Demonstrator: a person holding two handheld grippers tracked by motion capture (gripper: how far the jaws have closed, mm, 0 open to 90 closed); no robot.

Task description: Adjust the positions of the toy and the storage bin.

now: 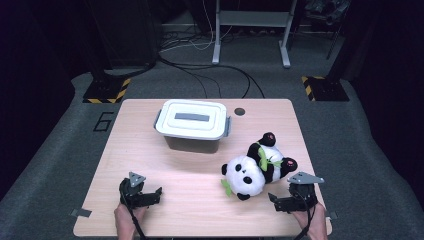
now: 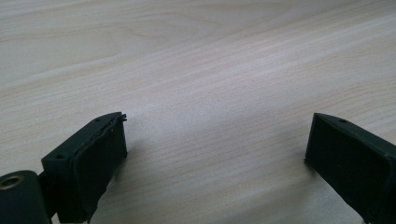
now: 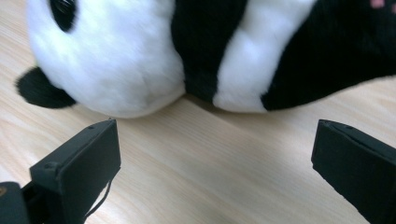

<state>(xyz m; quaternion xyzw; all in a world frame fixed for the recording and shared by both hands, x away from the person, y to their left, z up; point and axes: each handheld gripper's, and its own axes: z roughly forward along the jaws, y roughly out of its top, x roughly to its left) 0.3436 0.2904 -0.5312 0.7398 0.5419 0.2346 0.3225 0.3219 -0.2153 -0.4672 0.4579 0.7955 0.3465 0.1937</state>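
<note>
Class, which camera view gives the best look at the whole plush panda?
The high view: the plush panda lies whole on the table, head to feet. The right gripper view shows part of its head and body close up; the left gripper view shows bare wood.

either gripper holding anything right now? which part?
Nothing held. Left gripper is open over bare table; right gripper is open just short of the panda, not touching.

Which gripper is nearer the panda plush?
Right. The right gripper sits just beside the panda plush, jaws open toward it; the left gripper rests across the table, well apart from it.
</note>
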